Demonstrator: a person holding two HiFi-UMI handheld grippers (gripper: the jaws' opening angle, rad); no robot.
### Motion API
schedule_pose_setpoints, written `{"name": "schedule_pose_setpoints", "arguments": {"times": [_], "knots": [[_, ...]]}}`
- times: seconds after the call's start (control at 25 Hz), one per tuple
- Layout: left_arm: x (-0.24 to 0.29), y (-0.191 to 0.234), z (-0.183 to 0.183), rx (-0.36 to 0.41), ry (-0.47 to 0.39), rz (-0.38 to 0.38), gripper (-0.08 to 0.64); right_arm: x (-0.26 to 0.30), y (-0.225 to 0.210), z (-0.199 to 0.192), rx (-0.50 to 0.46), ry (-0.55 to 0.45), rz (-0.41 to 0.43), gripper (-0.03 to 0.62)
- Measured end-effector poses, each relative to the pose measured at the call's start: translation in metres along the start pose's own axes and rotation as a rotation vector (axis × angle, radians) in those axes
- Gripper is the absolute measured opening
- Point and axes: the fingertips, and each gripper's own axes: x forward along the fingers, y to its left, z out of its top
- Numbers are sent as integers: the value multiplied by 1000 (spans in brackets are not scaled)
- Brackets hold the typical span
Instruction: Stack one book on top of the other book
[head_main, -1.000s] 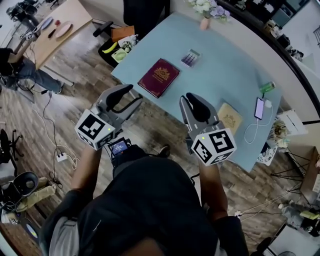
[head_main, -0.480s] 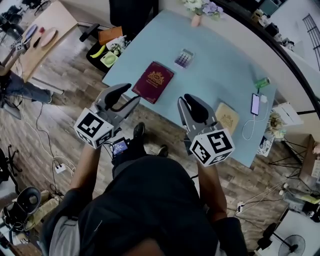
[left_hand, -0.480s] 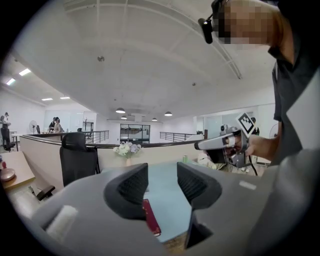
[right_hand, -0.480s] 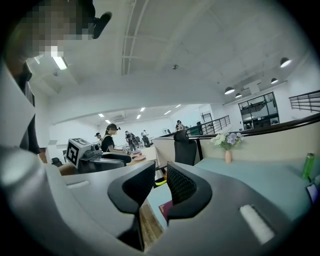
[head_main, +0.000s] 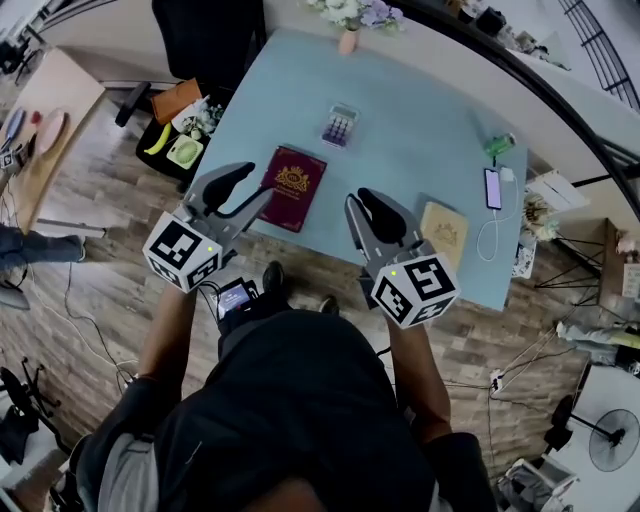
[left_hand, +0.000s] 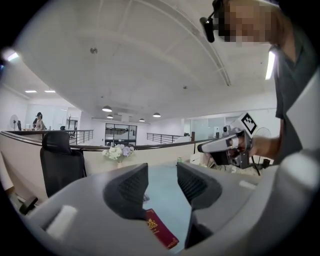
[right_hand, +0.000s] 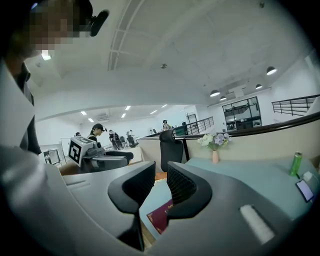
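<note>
Both hand-held grippers are held up at the near edge of the table (head_main: 420, 150), side by side and well apart. Left hand-held gripper (head_main: 247, 190): jaws parted, nothing between them. Right hand-held gripper (head_main: 366, 212): jaws parted by a narrower gap, also empty.

Edges and room: the near table edge runs close under both sets of jaw tips. Wooden floor (head_main: 90, 260) lies behind and to the left of the left one. Ahead of both is a broad bare stretch of table top. A calculator (head_main: 339, 125) sits further ahead, and a flower vase (head_main: 347, 40) stands at the far edge. A phone (head_main: 493, 187) and a green can (head_main: 500, 147) lie ahead and well to the right of the right hand-held gripper.

Maroon book (head_main: 293, 187): flat on the table by the near edge, just ahead and right of the left jaw tips, ahead and left of the right hand-held gripper. Tan book (head_main: 443, 232): flat at the near edge, just right of the right hand-held gripper. The books lie well apart.

Views: only the head view shows the tan book. The left gripper view has the maroon book (left_hand: 161, 228) low in the jaw gap and the right hand-held gripper (left_hand: 227, 146) off to the right. The right gripper view catches a corner of the maroon book (right_hand: 161, 216) low between the jaws, with the left hand-held gripper (right_hand: 95, 152) to its left, an office chair (right_hand: 170, 147) beyond the table, and the green can (right_hand: 296, 163) and phone (right_hand: 305, 190) far right.
</note>
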Motion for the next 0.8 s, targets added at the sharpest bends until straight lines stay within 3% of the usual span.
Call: {"name": "schedule_pose_setpoints", "arguments": {"times": [0.32, 0.8], "knots": [[21, 46, -29, -32, 42, -52, 222, 37, -11, -19, 35, 43, -70, 54], [49, 86, -106, -111, 160, -88, 222, 90, -36, -73, 123, 132, -135, 55]]}}
